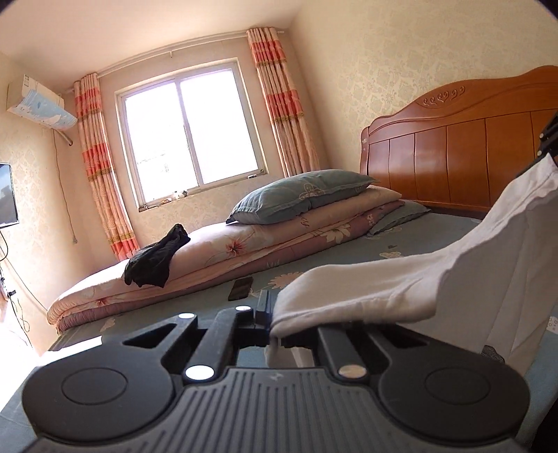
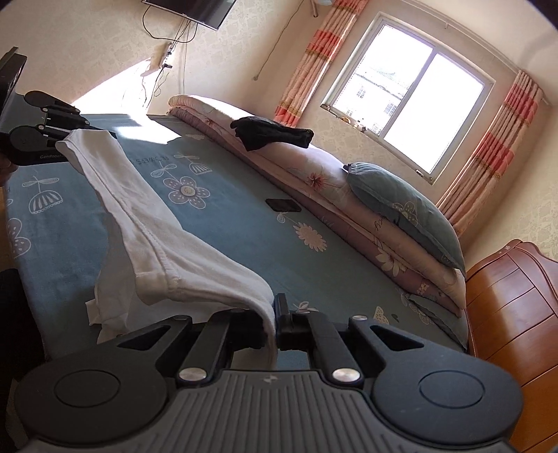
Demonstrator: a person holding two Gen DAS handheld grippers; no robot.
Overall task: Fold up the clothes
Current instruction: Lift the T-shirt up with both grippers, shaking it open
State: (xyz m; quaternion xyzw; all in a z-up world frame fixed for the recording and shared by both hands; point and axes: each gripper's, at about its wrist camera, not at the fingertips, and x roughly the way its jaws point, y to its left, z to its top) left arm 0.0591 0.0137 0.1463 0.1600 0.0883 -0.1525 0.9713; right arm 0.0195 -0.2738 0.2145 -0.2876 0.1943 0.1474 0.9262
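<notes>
Your left tongs (image 2: 75, 134), marked "GenRobot", and right tongs (image 2: 275, 327) each clamp the white garment (image 2: 146, 223); bedsheet (image 2: 223, 209) below reads "FLOWERS".

A bedroom in a lived-in home. Wide bed (image 2: 226, 223) under a blue flower-print sheet, backed by a carved wooden headboard (image 1: 464, 153). Folded floral quilts (image 1: 244, 251) stacked along the far side, topped by a grey-green pillow (image 1: 300, 195) and a dark garment (image 1: 157, 256). Sliding window (image 1: 190, 134) framed by pink striped curtains (image 1: 99, 167). Wall-mounted air conditioner (image 1: 40, 104), patterned wallpaper and a flat screen (image 2: 195, 10) on the wall.
</notes>
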